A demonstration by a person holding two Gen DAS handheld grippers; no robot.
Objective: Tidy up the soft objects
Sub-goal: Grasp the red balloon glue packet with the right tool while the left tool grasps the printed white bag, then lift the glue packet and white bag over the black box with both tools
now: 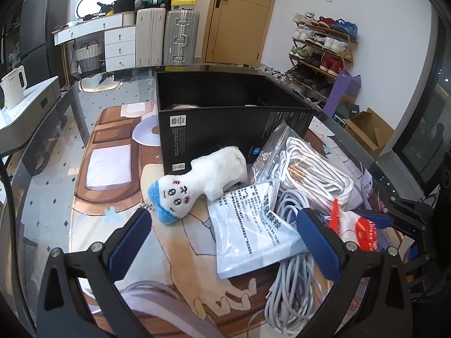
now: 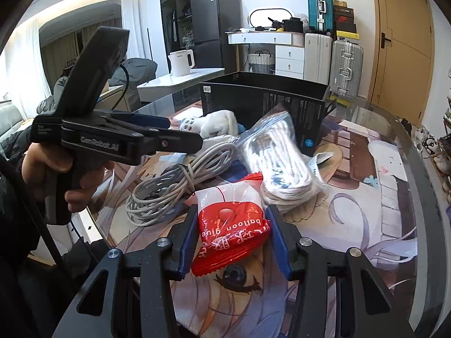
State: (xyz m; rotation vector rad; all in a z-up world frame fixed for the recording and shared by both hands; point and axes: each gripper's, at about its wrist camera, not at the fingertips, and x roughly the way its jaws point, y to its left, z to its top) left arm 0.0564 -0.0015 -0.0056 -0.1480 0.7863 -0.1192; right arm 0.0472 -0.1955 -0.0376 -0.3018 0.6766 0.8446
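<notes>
Right wrist view, right hand-held gripper (image 2: 231,231) tilted down, clamping red packet (image 2: 229,233)

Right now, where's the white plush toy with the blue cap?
Left wrist view, centre: white plush toy lies against the black box front, left of the bagged white rope.

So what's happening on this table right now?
A person holds a gripper in each hand. The right gripper is shut on a red balloon glue packet. The left gripper hangs open above a light blue packet, near a white plush toy. Behind stands an open black box.
</notes>
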